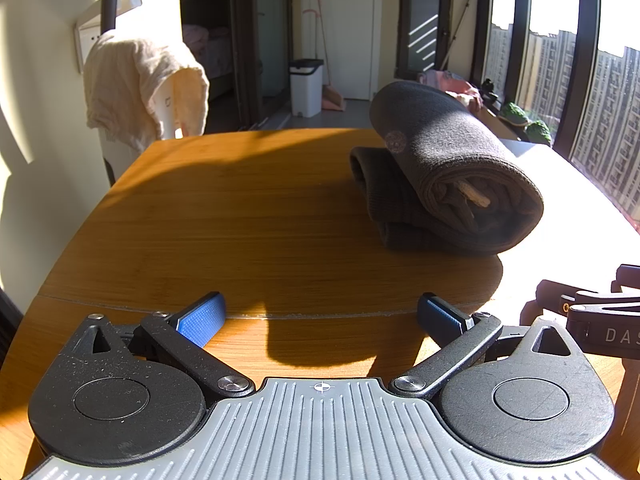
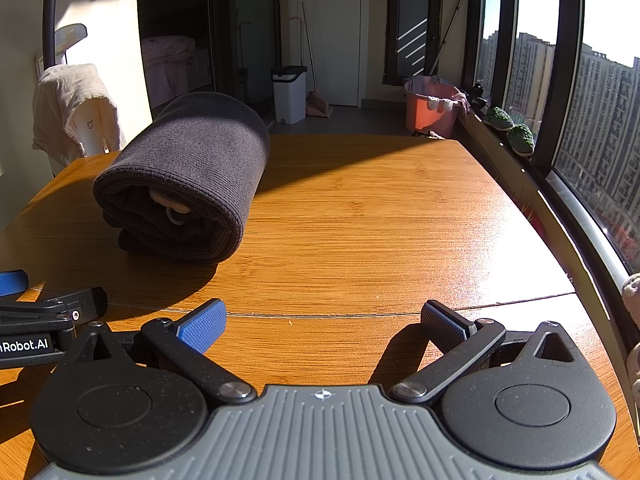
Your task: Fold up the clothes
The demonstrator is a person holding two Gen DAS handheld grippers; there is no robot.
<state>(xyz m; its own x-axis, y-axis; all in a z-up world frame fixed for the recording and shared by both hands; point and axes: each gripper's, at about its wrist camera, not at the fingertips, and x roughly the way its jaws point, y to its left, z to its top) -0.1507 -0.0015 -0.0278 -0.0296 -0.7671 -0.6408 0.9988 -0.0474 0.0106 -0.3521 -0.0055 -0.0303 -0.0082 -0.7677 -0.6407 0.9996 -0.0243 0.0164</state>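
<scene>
Counting one folded garment [image 1: 448, 168]; two grippers

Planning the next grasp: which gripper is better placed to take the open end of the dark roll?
Marginal, leaning right. The dark rolled garment sits between both open grippers; the right gripper squarely faces its open end, about as near as the left gripper.

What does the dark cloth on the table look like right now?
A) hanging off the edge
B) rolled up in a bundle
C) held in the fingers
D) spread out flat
B: the dark cloth lies rolled on the wooden table, and both grippers are open, apart from it.
</scene>
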